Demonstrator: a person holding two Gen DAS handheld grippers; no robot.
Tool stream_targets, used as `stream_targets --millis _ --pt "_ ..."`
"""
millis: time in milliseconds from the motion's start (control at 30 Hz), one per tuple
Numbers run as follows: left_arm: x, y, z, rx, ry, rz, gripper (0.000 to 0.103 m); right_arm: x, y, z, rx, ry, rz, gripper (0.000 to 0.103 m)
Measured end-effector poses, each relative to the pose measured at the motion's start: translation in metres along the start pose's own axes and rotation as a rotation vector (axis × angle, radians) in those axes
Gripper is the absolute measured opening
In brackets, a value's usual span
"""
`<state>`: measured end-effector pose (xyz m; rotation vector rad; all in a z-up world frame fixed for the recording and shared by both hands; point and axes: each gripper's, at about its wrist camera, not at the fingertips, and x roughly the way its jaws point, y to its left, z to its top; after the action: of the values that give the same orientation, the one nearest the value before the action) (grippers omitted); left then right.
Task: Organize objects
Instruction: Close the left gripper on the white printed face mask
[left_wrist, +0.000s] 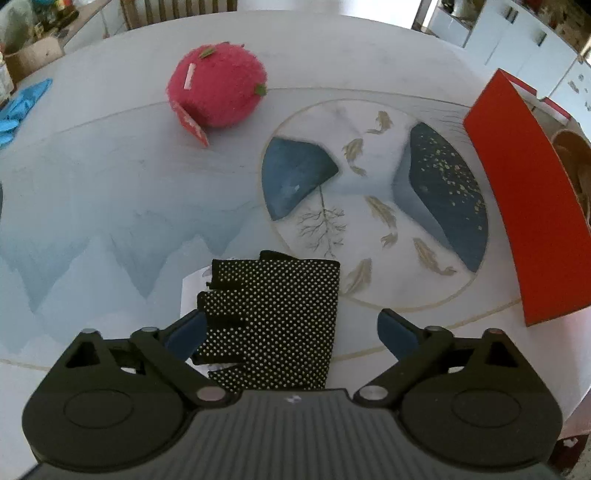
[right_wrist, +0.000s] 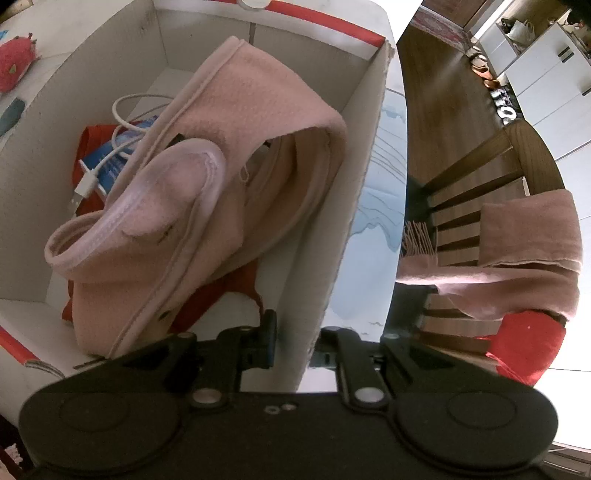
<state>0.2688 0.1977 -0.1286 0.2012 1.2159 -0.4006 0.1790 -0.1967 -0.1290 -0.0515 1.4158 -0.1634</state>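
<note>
A black glove with white dots (left_wrist: 273, 295) lies flat on the printed tablecloth (left_wrist: 110, 206), partly over a white slip of paper (left_wrist: 192, 288). My left gripper (left_wrist: 290, 317) hangs over the glove and stands open; the left pad is at the glove's finger edge and the right pad is well apart from it. A pink plush toy (left_wrist: 218, 85) sits further back. In the right wrist view my right gripper (right_wrist: 299, 328) is shut on the near wall of the red-and-white box (right_wrist: 365, 184), one finger inside and one outside. The box holds a pink cloth (right_wrist: 229, 155), a white cable (right_wrist: 110, 155) and red fabric.
The box's red outer side (left_wrist: 528, 206) stands at the table's right edge. Blue gloves (left_wrist: 22, 107) lie at the far left. Beside the table, a wooden chair (right_wrist: 476, 162) carries a pink scarf (right_wrist: 524, 243) and a red cushion (right_wrist: 524, 350).
</note>
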Motion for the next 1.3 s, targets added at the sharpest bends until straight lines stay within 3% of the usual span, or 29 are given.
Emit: stream_targets --millis 200,333,567,1033,1300 --pt "0.01 0.01 -0.002 -0.048 0.018 0.011 0.07 0.001 0.0 0.0 -0.002 0.001 -0.002 0.012" --pt "0.016 0.015 -0.005 -0.071 0.03 0.022 0.038 0.0 0.0 0.0 -0.003 0.001 -0.002 0.012" --pt "0.01 0.016 -0.006 -0.064 0.018 0.034 0.011 0.0 0.001 0.0 -0.003 0.001 -0.001 0.012" --pt "-0.079 -0.016 0.024 0.057 -0.088 -0.026 0.007 0.002 0.0 0.001 -0.005 0.002 0.003 0.011" --pt "-0.107 -0.037 0.047 0.118 -0.155 -0.068 0.007 0.002 -0.001 0.001 -0.007 -0.004 0.007 0.011"
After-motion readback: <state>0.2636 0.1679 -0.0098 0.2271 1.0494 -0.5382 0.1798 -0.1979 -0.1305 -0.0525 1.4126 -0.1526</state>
